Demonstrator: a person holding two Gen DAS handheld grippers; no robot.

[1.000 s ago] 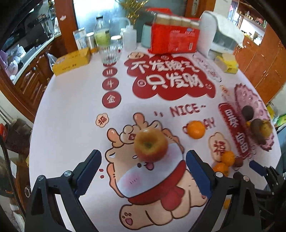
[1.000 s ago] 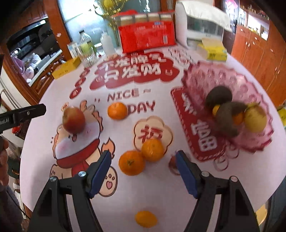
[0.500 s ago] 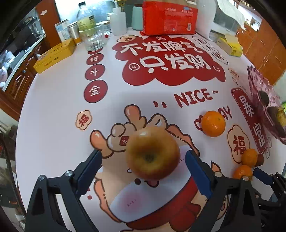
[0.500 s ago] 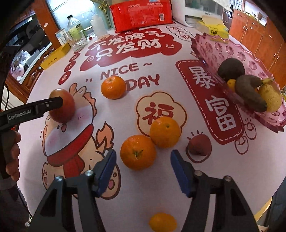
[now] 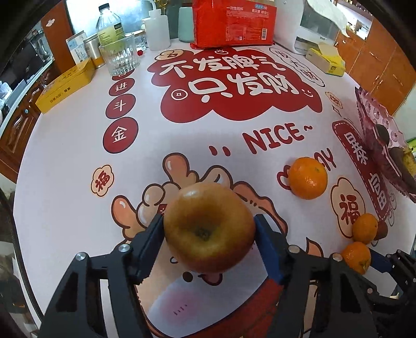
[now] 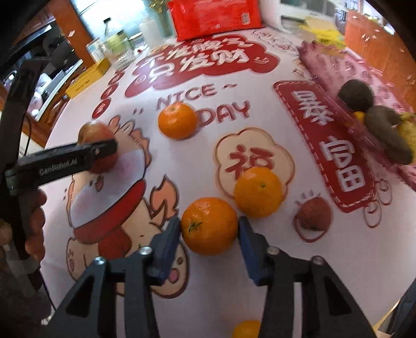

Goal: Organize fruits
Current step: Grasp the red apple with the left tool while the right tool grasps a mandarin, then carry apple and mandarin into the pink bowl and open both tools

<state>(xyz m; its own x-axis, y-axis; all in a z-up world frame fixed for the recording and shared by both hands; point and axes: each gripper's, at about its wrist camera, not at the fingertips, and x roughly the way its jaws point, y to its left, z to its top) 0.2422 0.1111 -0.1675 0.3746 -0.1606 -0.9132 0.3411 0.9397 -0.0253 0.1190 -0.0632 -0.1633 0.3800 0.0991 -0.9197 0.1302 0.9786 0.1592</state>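
A red-yellow apple [image 5: 208, 234] sits on the printed tablecloth, between the blue pads of my left gripper [image 5: 208, 228]. The jaws are closing and both pads touch its sides. My right gripper [image 6: 209, 226] is closing on an orange [image 6: 209, 225], and its pads meet the fruit on both sides. A second orange [image 6: 257, 192] lies just behind it, a third orange [image 6: 178, 119] farther back. A lychee [image 6: 313, 213] rests to the right. The pink fruit tray [image 6: 325, 59] at far right holds dark fruits and a yellow one.
A drinking glass [image 5: 119, 56], a yellow box [image 5: 65, 85], bottles, a red package [image 5: 234, 23] and a tissue box [image 5: 326, 62] line the table's far side. Another small orange [image 6: 245, 330] lies near the front edge. A hand [image 6: 33, 226] holds the left gripper.
Both grippers came down over their fruit and narrowed. The left pads went from wide apart to touching the apple. The right pads closed in onto the nearest orange.
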